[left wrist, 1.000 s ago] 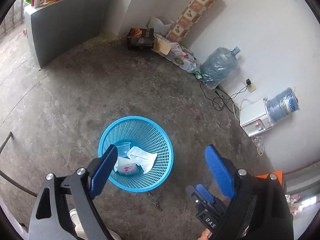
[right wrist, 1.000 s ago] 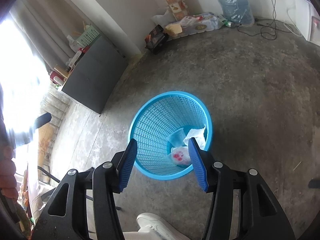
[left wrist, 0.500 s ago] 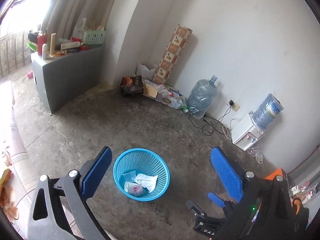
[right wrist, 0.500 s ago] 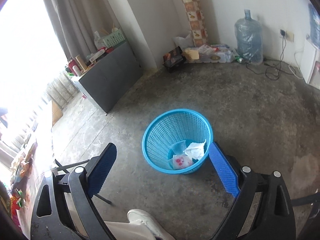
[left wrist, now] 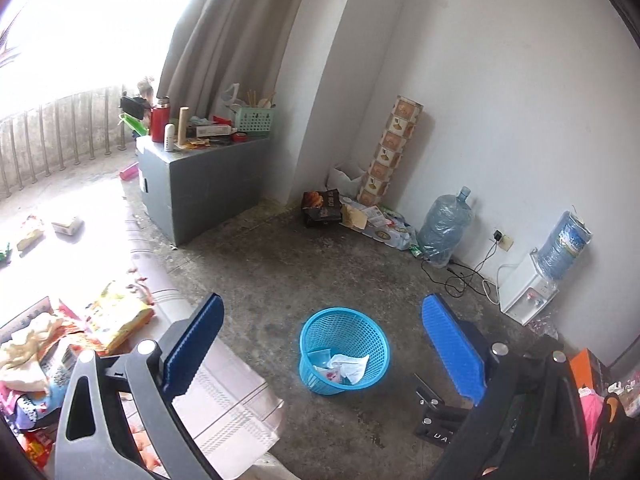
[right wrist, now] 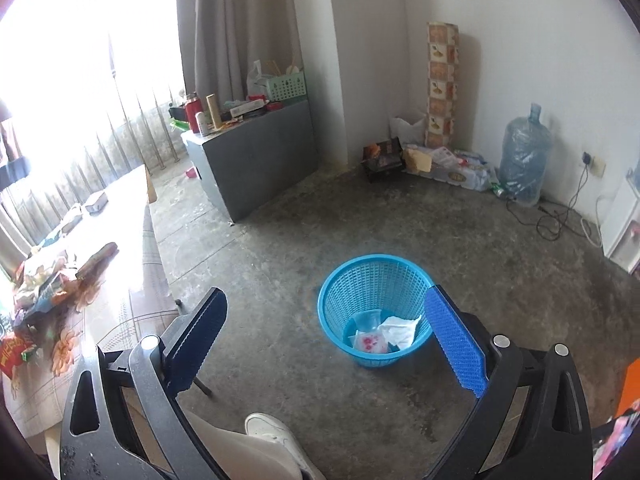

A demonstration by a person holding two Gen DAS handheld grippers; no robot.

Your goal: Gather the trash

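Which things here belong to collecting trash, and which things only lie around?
For the job: blue basket; crumpled tissue and plastic cup inside it; snack wrappers on the table; left gripper and right gripper, both open.

Lying about: water jug; grey cabinet; patterned roll; water dispenser.

Only readable bit: white letters "D A" on my right gripper's black body (left wrist: 440, 428), low in left wrist view, rest cut off. Water jug label (left wrist: 570, 240) on the dispenser, print on the bottle pack (left wrist: 384, 234) by the wall, snack bags (left wrist: 116, 316) on the table: all too blurry/small for me to read. No nos. or signs.
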